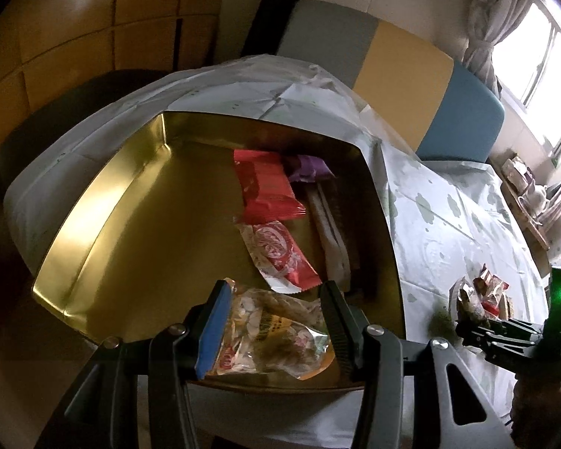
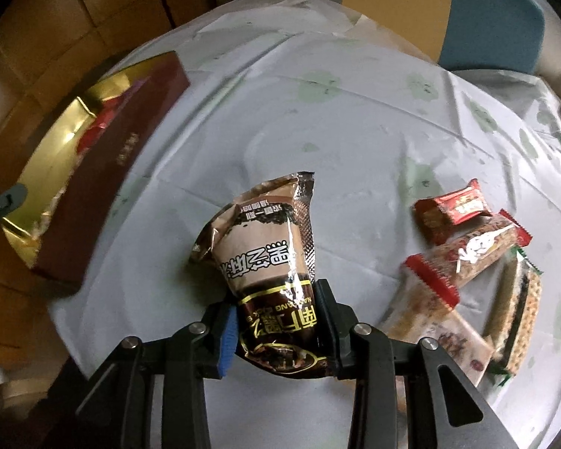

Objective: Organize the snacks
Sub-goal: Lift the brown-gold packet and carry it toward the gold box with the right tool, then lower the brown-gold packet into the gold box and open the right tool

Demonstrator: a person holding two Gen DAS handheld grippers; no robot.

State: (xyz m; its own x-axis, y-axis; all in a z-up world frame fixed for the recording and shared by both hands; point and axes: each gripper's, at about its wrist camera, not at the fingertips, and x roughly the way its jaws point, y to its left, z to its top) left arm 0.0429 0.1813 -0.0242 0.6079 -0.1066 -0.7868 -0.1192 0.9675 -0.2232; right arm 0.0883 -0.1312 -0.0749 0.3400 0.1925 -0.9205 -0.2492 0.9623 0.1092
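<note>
Jaws on the left gripper [image 1: 276, 321] stand wide apart on either side of a clear packet of pale snacks [image 1: 276, 333], which lies loose between them on the near edge of the gold tin [image 1: 104, 224]; neither pad visibly presses on it. Inside that tin, toward its right wall, lie a red wrapper [image 1: 267, 191], a red-and-white wrapper [image 1: 280, 256] just in front of it, a purple wrapper [image 1: 310, 168] at the far end and a long pale bar [image 1: 331, 232] along the wall. The tin sits at the left end of the worktop [image 1: 448, 217], which is covered in a pale cloth with green blotches.

On the right gripper [image 2: 276, 321] the jaws are closed in on the lower end of a brown foil snack bag [image 2: 269, 258], pinching it so that its top points away from the camera above the cloth. Near the right edge of the worktop lies a small heap of wrapped bars: a little red packet [image 2: 463, 204], a long red-ended bar [image 2: 475, 250] and a green-edged bar [image 2: 520, 321], touching one another. Beyond the far edge stands a bench with grey, yellow and blue cushions [image 1: 404, 60].
</note>
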